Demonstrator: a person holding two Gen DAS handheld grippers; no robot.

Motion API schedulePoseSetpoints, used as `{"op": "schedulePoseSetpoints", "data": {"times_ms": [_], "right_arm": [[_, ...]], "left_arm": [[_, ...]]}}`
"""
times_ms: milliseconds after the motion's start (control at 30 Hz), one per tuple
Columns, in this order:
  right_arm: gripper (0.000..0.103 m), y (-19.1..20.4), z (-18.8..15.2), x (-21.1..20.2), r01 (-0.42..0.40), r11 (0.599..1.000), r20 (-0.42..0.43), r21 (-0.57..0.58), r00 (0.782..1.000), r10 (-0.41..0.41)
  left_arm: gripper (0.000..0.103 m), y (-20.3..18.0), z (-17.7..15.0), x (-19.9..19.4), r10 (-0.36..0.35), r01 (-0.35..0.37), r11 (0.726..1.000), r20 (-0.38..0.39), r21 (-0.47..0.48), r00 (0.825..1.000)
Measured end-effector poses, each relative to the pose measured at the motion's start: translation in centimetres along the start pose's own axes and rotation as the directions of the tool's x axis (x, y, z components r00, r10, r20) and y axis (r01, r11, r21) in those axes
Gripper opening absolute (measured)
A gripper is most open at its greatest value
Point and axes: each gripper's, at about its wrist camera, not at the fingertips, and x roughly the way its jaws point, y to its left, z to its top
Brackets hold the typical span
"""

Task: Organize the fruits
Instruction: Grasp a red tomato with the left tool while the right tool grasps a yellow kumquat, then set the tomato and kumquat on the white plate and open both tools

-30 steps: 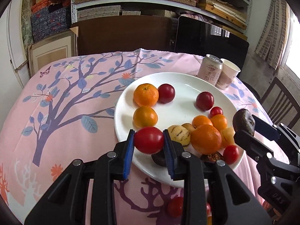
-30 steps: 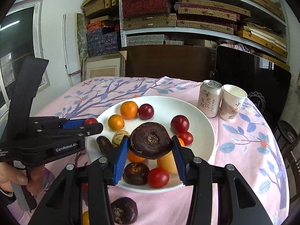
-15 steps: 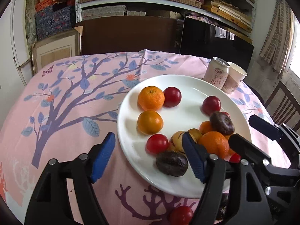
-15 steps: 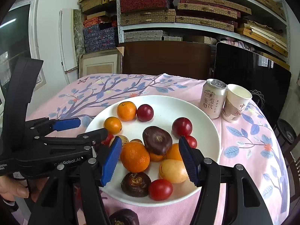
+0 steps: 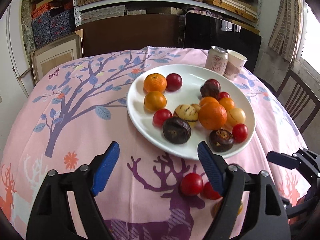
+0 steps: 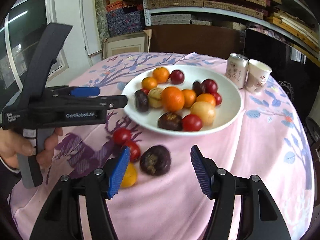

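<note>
Most fruit is gathered on the white plate [image 5: 140, 120], oranges, red tomatoes and dark fruits lying mixed. Outside it, on the desk's pink cloth [image 6: 250, 150], lie two tomatoes [image 6: 122, 136], a dark fruit [image 6: 155, 160] and a yellow one [image 6: 129, 175], judged still to be collected. The left tongs [image 5: 158, 168] are noted opening, nothing between them. The right tongs [image 6: 158, 170] stand apart, empty, the dark fruit just ahead.
</note>
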Motion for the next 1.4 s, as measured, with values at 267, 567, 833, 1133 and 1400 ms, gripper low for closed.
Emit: {"op": "schedulePoseSetpoints", "data": {"times_ms": [267, 567, 833, 1133, 1400], "right_arm": [[0.064, 3.8, -2.1, 1.2, -0.050, 0.999, -0.077, -0.017, 0.996, 0.048], [0.038, 5.0, -2.1, 3.9, -0.008, 1.000, -0.112, 0.003, 0.994, 0.008], [0.037, 2.0, -3.2, 1.4, -0.010, 0.998, -0.092, 0.064, 0.996, 0.016], [0.037, -0.4, -4.4, 0.4, 0.000, 0.994, -0.083, 0.111, 0.997, 0.009], [0.037, -0.6, -3.7, -1.3, 0.005, 0.995, -0.014, 0.103, 1.000, -0.004]], "left_arm": [[0.078, 0.5, -3.3, -1.2, 0.011, -0.010, 0.999, -0.038, 0.038, 0.999], [0.078, 1.7, -5.2, -1.2, 0.019, -0.016, 0.999, -0.076, 0.050, 0.997], [0.078, -0.8, -5.6, 0.8, -0.001, 0.017, 0.989, -0.109, 0.149, 0.994], [0.052, -2.7, -4.6, 2.6, -0.060, 0.072, 0.985, -0.080, 0.156, 0.995], [0.028, -3.1, -4.4, 1.3, -0.094, 0.103, 0.979, -0.062, 0.173, 0.994]]}}
